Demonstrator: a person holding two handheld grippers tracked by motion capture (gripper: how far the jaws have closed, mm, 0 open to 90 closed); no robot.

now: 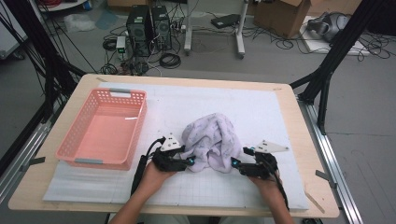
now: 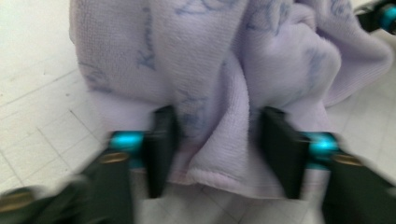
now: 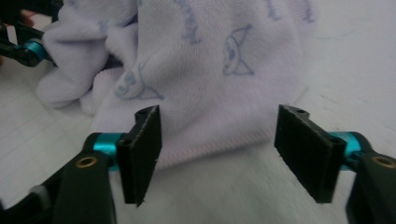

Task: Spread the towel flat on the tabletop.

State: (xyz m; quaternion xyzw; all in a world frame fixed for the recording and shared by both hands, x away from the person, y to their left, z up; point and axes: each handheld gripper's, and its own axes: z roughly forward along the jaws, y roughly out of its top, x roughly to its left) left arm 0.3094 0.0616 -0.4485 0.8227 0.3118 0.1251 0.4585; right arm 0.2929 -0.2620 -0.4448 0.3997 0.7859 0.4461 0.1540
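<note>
Down at the near edge, the person's forearms come in and both black two-jaw grippers sit at the hem of the crumpled lilac terry towel (image 1: pixel 210 140), heaped mid-table on the white gridded mat (image 1: pixel 261 112), well right of the empty pink slotted plastic basket (image 1: pixel 103 126). The left gripper (image 2: pixel 217 149) has a fold of hem bunched between its jaws; they stand partly apart, so whether the pads truly bite I cannot tell through the blur. The right gripper (image 3: pixel 217 154) stands spread, the towel's edge lying between and just beyond its pads, nothing pinched.

To my eye this is the grab. To do it well, I'd push the right jaws further over the hem before squeezing, take a single layer rather than a wad, and keep both grips on the same edge so the cloth can spread flat.

Writing? Blue script and little cartoon figures are printed on the towel, but the lettering is too soft to read.
</note>
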